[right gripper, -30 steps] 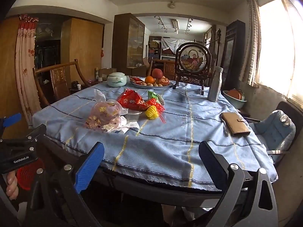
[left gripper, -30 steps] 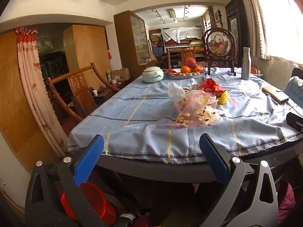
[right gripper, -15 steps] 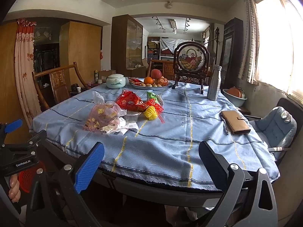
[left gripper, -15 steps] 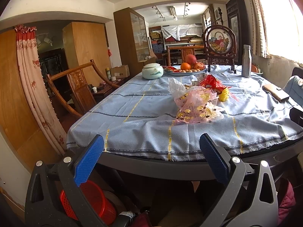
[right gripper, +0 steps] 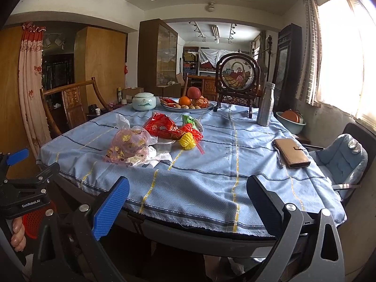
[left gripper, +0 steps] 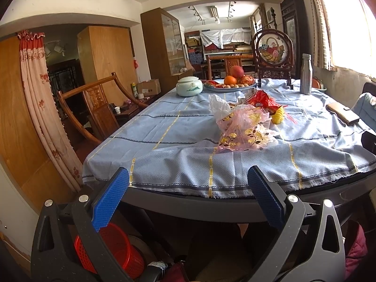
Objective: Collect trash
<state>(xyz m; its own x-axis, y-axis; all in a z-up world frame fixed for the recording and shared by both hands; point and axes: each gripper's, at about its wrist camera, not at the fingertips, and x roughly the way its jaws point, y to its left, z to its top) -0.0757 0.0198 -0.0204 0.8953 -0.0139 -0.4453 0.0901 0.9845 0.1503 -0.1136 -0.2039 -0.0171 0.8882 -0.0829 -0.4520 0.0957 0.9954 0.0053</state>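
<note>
- Jaws: you held the left gripper (left gripper: pixel 188 197) and the right gripper (right gripper: pixel 188 202) spread wide, with nothing between the pads, both short of the bench (right gripper: pixel 258 239) edge.
- Trash: the pink floral bag (right gripper: pixel 129 148), red wrapper (right gripper: pixel 162 127) and yellow item (right gripper: pixel 187 141) lay clustered mid-bench on the blue cloth (right gripper: pixel 211 176).
- Red basket (left gripper: pixel 110 251) stood on the floor below.

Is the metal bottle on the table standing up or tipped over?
Upright: the metal bottle stands on its base on the tablecloth, cap on top.

Wrappers (right gripper: pixel 162 129) lie mid-table (right gripper: pixel 211 188); fruit plate (right gripper: pixel 188 107) behind them; wallet (right gripper: pixel 291 152) to their right.
</note>
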